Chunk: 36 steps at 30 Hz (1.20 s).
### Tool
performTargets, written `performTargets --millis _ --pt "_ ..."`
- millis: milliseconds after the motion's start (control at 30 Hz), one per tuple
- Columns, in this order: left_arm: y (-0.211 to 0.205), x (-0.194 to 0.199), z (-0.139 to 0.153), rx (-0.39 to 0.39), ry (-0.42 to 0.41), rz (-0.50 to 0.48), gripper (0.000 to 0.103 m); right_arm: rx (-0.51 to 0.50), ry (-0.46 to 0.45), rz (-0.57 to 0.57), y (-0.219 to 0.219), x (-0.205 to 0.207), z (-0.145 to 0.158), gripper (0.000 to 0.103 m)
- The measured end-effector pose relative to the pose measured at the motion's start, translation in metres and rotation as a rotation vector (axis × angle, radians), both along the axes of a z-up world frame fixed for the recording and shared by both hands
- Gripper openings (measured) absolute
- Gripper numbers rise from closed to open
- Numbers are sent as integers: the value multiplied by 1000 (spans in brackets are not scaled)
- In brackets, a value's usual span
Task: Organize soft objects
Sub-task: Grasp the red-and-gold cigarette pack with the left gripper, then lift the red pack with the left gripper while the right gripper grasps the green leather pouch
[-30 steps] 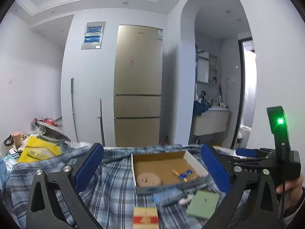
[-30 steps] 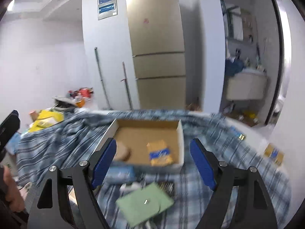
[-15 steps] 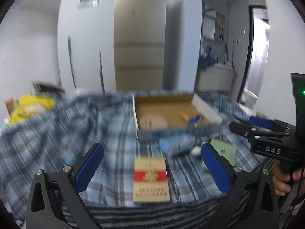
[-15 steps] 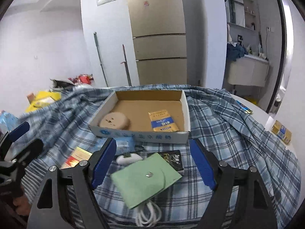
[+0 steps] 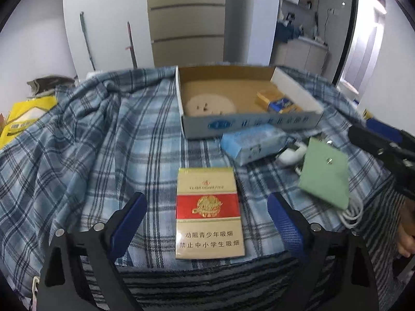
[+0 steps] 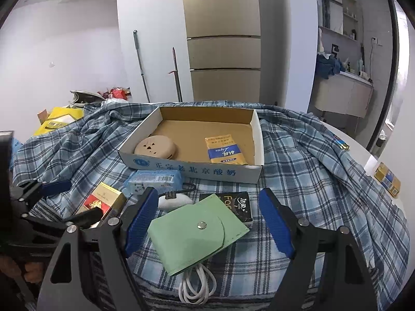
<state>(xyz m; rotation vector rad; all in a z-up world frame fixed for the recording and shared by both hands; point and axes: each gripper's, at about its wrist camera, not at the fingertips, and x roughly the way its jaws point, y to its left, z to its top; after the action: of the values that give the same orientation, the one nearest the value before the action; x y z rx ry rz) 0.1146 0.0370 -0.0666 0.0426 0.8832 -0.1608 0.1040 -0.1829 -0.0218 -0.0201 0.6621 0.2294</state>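
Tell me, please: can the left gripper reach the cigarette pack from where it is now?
Probably yes. The left gripper is open, and the cigarette pack lies flat on the plaid cloth between its fingers, with nothing on top.

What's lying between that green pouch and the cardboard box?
In the right wrist view, a black packet lies between the green pouch and the box, partly under the pouch.

A tall beige fridge (image 6: 222, 36) stands against white walls (image 6: 64, 51), beside an archway showing a vanity counter (image 6: 345, 93).
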Motion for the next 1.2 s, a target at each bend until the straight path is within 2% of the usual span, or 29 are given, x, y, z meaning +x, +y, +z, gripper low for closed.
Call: performTargets --millis 67,233,300,367,433,633,767,833,900,933,1067,1133,1200 --pt "1 5 -6 -2 37 0 92 7 4 -2 -1 0 0 79" --pt "2 14 -17 -11 120 -18 77 9 25 -4 -2 2 -3 79" --pt "-1 15 -19 3 131 -20 70 5 27 -4 -1 2 -4 79" --pt "-5 16 -22 25 142 -31 58 5 28 -7 -1 3 -4 79" --pt "-7 14 -20 35 130 -31 58 9 31 -7 -2 4 -4 79" --pt "-3 -5 2 30 -27 -13 58 31 36 -4 -6 4 -3 79" --pt "-7 -23 24 26 -139 -45 58 26 56 -28 -10 4 -2 79" --pt "-10 -29 39 16 -156 -54 58 38 98 -43 -15 1 0 79" --pt "-10 -30 52 -34 -157 -62 58 59 110 -23 -17 -8 5 79" --pt "-12 -31 61 -56 -179 -66 58 68 130 -15 -17 -10 4 79" --pt "-20 -31 79 -37 -336 -47 58 72 302 -35 -11 -2 -12 81" --pt "-24 -28 75 -22 -374 -51 58 105 387 -64 -8 7 -24 85" --pt "-27 -27 66 2 -385 -59 58 151 424 -84 -9 13 -29 85"
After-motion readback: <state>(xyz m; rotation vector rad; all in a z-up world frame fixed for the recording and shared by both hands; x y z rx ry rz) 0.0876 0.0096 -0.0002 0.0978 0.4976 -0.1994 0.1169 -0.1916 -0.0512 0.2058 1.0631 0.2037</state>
